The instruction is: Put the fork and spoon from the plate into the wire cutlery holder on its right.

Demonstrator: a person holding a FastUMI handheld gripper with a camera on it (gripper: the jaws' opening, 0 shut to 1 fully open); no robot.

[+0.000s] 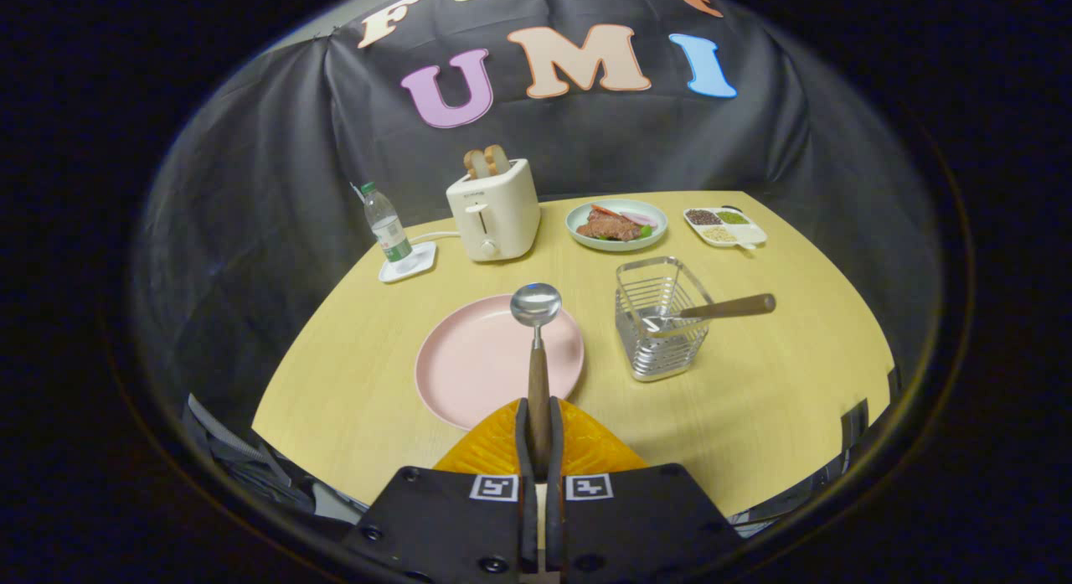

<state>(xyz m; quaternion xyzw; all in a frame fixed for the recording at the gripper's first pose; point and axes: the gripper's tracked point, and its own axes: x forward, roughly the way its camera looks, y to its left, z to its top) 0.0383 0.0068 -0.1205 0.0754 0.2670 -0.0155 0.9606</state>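
My gripper [539, 437] clamps the spoon [536, 333] handle, bowl over the pink plate [477, 358] mid-frame. Fork [712, 310] sits in wire holder [657, 328], right of plate. Wood table [779, 374]: bare at lower right.

Toaster [493, 210]: pale, upright at the back of the table, two bread slices [487, 161] standing in its slots.
Water bottle [386, 224]: left of the toaster, standing on a white square pad [408, 263].
Bowl [616, 224]: right of the toaster, holding what looks like meat and vegetables.
Divided tray [725, 227]: right of the bowl, its compartments filled with grains or seeds.
Table [779, 374]: light wood.
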